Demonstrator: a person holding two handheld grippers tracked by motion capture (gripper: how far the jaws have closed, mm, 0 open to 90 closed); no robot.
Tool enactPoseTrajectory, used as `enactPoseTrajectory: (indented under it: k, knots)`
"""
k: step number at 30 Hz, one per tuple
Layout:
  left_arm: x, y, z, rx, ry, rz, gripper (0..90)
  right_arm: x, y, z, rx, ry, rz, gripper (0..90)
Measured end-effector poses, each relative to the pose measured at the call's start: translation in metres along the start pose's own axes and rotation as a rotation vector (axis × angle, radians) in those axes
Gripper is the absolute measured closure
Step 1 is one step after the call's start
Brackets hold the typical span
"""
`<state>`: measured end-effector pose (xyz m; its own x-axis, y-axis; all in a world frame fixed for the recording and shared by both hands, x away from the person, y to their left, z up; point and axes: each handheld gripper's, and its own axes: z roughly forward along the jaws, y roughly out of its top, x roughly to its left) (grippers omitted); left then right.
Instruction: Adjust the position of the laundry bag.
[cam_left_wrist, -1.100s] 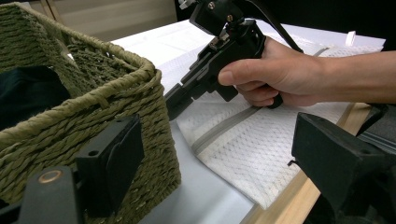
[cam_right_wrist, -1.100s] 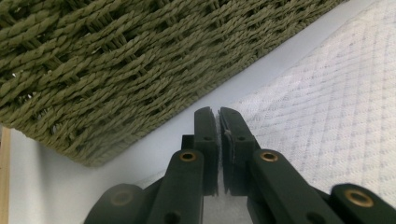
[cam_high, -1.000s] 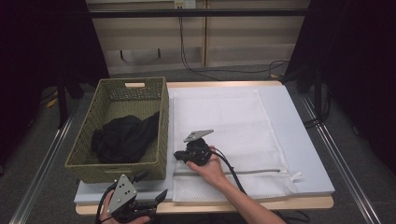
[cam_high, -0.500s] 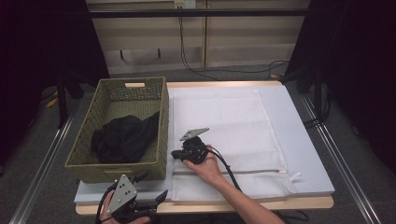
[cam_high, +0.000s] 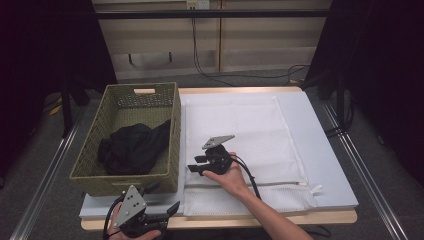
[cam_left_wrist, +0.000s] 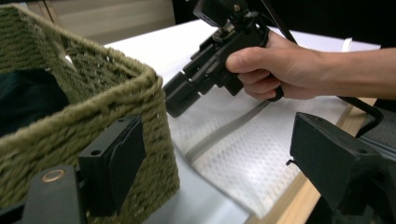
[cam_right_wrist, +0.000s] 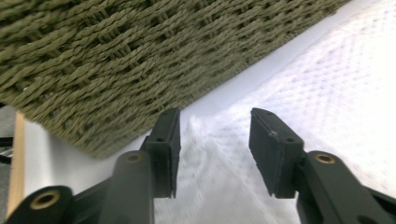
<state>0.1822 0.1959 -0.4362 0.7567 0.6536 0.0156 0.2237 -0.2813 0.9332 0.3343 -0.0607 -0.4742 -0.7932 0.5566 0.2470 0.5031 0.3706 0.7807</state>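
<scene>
A white mesh laundry bag (cam_high: 240, 130) lies flat on the table, with its zipper (cam_high: 280, 184) running near the front edge. My right gripper (cam_high: 192, 167) hovers low over the bag's left edge, pointing at the green woven basket (cam_high: 172, 135). Its jaws have just been opening; in the right gripper view the right gripper (cam_right_wrist: 215, 144) stands open with nothing between its pads, over the slightly puckered mesh bag (cam_right_wrist: 327, 102). My left gripper (cam_high: 170, 210) rests at the table's front left corner. In its own view the left gripper (cam_left_wrist: 219, 163) is open beside the basket (cam_left_wrist: 93, 102).
A black garment (cam_high: 132, 147) lies bunched in the basket. The basket wall (cam_right_wrist: 140, 56) stands close in front of the right jaws. A grey pad (cam_high: 325, 135) covers the tabletop under the bag. Dark curtains and cables surround the table.
The right gripper's jaws have spread apart; they were together in both earlier frames. The right hand has shifted only slightly, and the left gripper has stayed put.
</scene>
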Motion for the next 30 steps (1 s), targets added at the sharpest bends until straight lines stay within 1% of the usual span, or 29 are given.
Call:
enactPoseTrajectory:
  k: [1,3,4,5,6,7,8,9,12,13,14,15,16,17,18,19,21,22,23,24,25,26,27,28,29,30]
  knots:
    - [0.0,-0.001,0.001,0.009,-0.007,-0.001,17.8,-0.001,-0.001,-0.003,-0.002,0.002,-0.003,51.5]
    - [0.001,-0.002,0.002,0.013,-0.007,-0.005,18.0,-0.003,-0.003,-0.011,-0.006,-0.001,-0.01,48.5]
    - [0.002,-0.001,0.002,0.009,-0.008,-0.007,18.0,-0.005,-0.003,-0.017,-0.008,0.001,-0.009,47.6]
    - [0.002,-0.001,0.002,0.01,-0.002,-0.004,18.0,-0.008,-0.004,-0.027,-0.013,-0.005,-0.014,45.8]
    - [0.002,-0.001,0.002,0.003,-0.002,-0.015,18.0,-0.008,-0.004,-0.027,-0.013,-0.005,-0.014,45.8]
    - [0.002,-0.001,0.002,0.003,-0.002,-0.017,18.0,-0.011,-0.006,-0.037,-0.024,-0.012,-0.009,44.5]
    - [0.002,-0.001,0.002,0.008,0.001,-0.011,18.0,-0.011,-0.006,-0.037,-0.024,-0.012,-0.009,44.5]
    - [0.001,-0.001,0.002,0.006,-0.002,-0.007,18.3,-0.012,-0.006,-0.041,-0.024,-0.017,-0.008,44.4]
    - [0.0,-0.001,0.001,0.011,-0.006,-0.005,18.6,-0.014,-0.01,-0.057,-0.032,-0.04,-0.017,43.8]
    - [-0.001,-0.001,0.001,0.011,-0.006,-0.006,18.9,-0.016,-0.014,-0.065,-0.038,-0.046,-0.014,42.9]
    - [-0.001,-0.001,0.001,0.011,-0.006,-0.006,19.0,-0.018,-0.016,-0.069,-0.041,-0.049,-0.001,42.8]
    - [-0.001,-0.001,0.001,0.011,-0.009,-0.007,19.0,-0.018,-0.016,-0.069,-0.041,-0.049,-0.001,42.8]
    - [-0.001,-0.001,0.002,0.004,-0.015,-0.007,19.5,-0.019,-0.019,-0.073,-0.041,-0.046,0.005,42.9]
    - [-0.001,-0.001,0.003,0.002,-0.017,-0.015,19.6,-0.02,-0.024,-0.079,-0.034,-0.054,0.004,42.7]
    - [0.0,0.0,0.004,0.017,-0.013,-0.001,19.6,-0.02,-0.024,-0.079,-0.034,-0.054,0.004,42.7]
    - [-0.001,0.0,0.005,0.015,-0.013,-0.005,19.6,-0.021,-0.029,-0.086,-0.022,-0.062,0.0,43.2]
    - [-0.001,0.0,0.006,0.015,-0.017,0.0,19.8,-0.021,-0.03,-0.089,-0.025,-0.065,0.0,43.3]
    - [-0.001,0.001,0.006,0.014,-0.02,0.002,19.8,-0.022,-0.032,-0.092,-0.031,-0.059,0.006,43.5]
    - [-0.002,0.001,0.006,0.02,-0.013,0.004,19.8,-0.023,-0.035,-0.096,-0.035,-0.058,0.008,43.7]
    - [-0.002,0.001,0.007,0.016,-0.013,0.0,20.0,-0.023,-0.037,-0.1,-0.033,-0.07,0.006,43.7]
    - [-0.003,0.001,0.007,0.017,-0.011,-0.001,20.1,-0.024,-0.04,-0.104,-0.026,-0.071,0.006,43.6]
    - [-0.003,0.002,0.007,0.013,-0.017,-0.007,20.8,-0.025,-0.044,-0.112,-0.013,-0.086,0.0,43.3]
    - [-0.003,0.003,0.007,0.016,-0.019,-0.001,20.8,-0.025,-0.044,-0.112,-0.013,-0.086,0.0,43.3]
    - [-0.004,0.004,0.007,0.011,-0.022,0.002,21.5,-0.026,-0.045,-0.116,-0.016,-0.091,0.001,43.3]
    - [-0.005,0.004,0.007,0.004,-0.031,0.003,21.5,-0.027,-0.048,-0.126,-0.031,-0.096,0.015,43.3]
    - [-0.005,0.005,0.007,0.011,-0.024,0.006,21.7,-0.027,-0.049,-0.13,-0.036,-0.101,0.02,43.3]
